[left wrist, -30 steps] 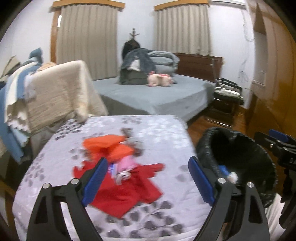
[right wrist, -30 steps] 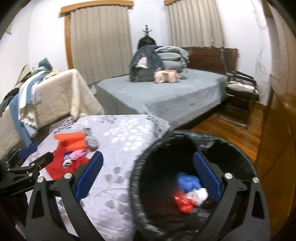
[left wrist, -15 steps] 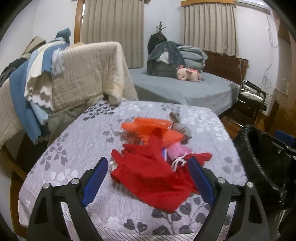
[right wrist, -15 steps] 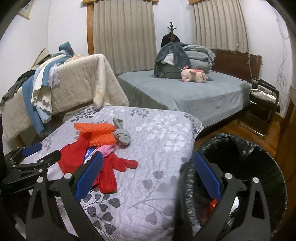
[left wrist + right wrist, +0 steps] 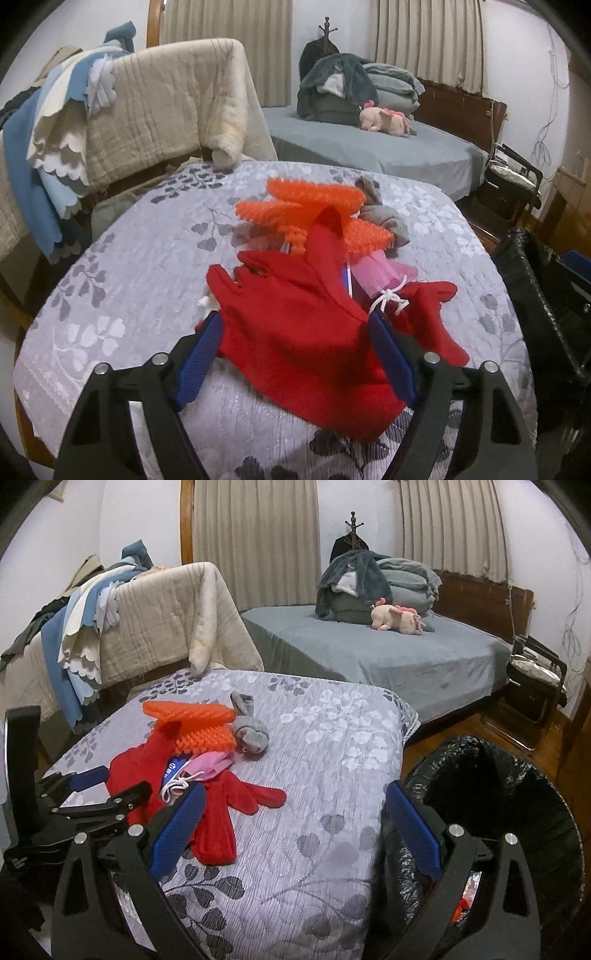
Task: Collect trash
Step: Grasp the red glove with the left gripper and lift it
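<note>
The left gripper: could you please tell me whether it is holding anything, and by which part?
Nothing is held yet. The left gripper is closing around the cuff end of the red glove, which lies on the table; its fingers have not visibly clamped it.

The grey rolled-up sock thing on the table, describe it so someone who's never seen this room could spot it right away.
Find the table with the grey floral cloth in front of the bed. A pile of red gloves and orange bristly gloves lies on it; the grey sock sits at the pile's right edge in the right wrist view, touching the orange. It is the pile's only grey piece.
</note>
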Tool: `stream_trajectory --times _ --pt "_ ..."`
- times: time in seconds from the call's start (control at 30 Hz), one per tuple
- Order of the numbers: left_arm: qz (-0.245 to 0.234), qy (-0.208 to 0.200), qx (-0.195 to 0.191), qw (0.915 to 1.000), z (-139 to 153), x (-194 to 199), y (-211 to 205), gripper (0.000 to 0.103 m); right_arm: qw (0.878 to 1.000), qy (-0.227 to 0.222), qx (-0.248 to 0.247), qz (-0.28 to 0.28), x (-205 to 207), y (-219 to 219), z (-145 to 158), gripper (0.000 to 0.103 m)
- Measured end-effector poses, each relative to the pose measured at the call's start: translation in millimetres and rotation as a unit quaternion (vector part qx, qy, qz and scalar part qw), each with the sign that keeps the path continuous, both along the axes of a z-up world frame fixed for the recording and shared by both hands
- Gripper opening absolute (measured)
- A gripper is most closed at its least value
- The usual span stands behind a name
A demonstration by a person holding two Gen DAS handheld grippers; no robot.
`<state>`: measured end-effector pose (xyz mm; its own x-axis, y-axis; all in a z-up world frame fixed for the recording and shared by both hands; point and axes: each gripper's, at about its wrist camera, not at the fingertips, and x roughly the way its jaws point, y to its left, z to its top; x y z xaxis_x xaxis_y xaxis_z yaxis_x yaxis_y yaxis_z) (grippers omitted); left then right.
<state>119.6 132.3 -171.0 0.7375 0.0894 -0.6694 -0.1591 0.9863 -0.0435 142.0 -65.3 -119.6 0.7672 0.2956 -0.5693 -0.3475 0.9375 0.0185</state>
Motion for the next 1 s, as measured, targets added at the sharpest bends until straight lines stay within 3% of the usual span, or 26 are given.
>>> stream_trajectory --times 0.03,0.1,0.23,0.33,0.5,0.87,0.9,1.0 --pt "-0.001 0.002 -0.002 1.0 -1.6 1.4 0.4 0.072 1.0 0.001 -0.001 0.0 0.5 0.3 -0.9 0.095" --pt "-0.003 0.01 -0.008 0.9999 -5.8 4.1 0.6 0.055 1.0 0.003 -0.002 0.002 0.9 1.4 -2.7 0.095" --pt "-0.005 0.007 -0.006 0.9999 -6.7 4.4 -0.5 0.042 1.0 0.003 -0.007 0.004 1.0 2.4 -4.4 0.095" --pt "-0.004 0.0 -0.006 1.0 -3.1 1.6 2.9 0.025 1.0 0.004 -0.005 0.003 1.0 2.3 -5.3 0.095" --pt "0.0 -0.005 -0.019 0.9998 5.4 -6.2 14.0 0.009 1.0 0.002 -0.004 0.006 -0.3 4.5 -4.2 0.095" --pt "0.012 0.007 -0.009 0.9999 9.4 -26.6 32.3 0.008 1.0 0.004 -0.004 0.018 -2.5 15.9 -4.8 0.095" --pt "0.013 0.009 -0.016 0.9998 8.0 -25.5 34.1 0.012 1.0 0.004 -0.005 0.02 -2.7 17.4 -5.2 0.095" --pt "0.018 0.012 -0.015 0.9996 4.6 -21.7 34.4 0.049 1.0 0.005 -0.008 0.022 -2.8 20.2 -5.5 0.095"
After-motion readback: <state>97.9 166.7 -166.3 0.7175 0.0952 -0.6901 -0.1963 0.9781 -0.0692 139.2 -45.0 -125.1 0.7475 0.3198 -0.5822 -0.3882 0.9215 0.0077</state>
